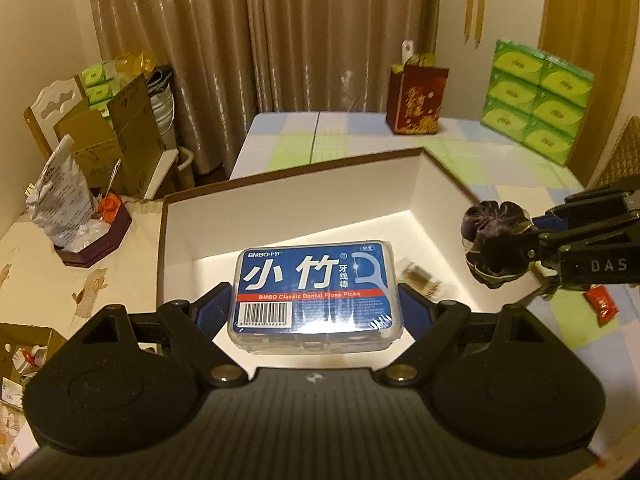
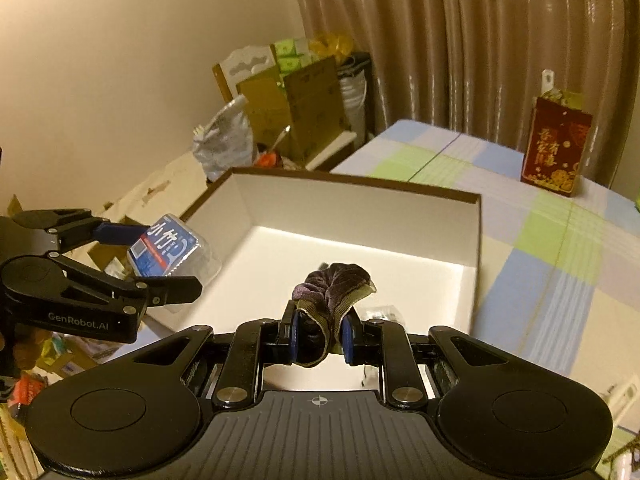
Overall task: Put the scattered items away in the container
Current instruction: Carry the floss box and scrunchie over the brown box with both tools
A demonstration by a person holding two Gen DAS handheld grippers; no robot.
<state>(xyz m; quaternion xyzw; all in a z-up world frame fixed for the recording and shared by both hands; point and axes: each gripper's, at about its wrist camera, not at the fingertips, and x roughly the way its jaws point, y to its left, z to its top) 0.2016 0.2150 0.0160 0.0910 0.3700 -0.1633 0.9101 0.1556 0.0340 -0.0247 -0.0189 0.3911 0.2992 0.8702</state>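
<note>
A clear case of dental floss picks with a blue label (image 1: 314,292) hangs over the near side of the white container (image 1: 280,208), and my left gripper (image 1: 314,300) is shut on its two sides. From the right, my right gripper (image 1: 494,250) holds a dark purple scrunchie (image 1: 494,220) above the container's right wall. In the right wrist view the right gripper (image 2: 320,332) is shut on the scrunchie (image 2: 332,284) over the container's floor (image 2: 360,256). The left gripper (image 2: 168,258) carries the floss case (image 2: 168,246) at the container's left rim.
A small blurred clear-wrapped item (image 1: 418,276) lies inside the container. A red packet (image 1: 602,304) lies on the checked tablecloth to the right. A red gift bag (image 1: 416,100) and stacked green tissue packs (image 1: 536,96) stand at the back. A plastic bag in a dark tray (image 1: 64,200) stands left.
</note>
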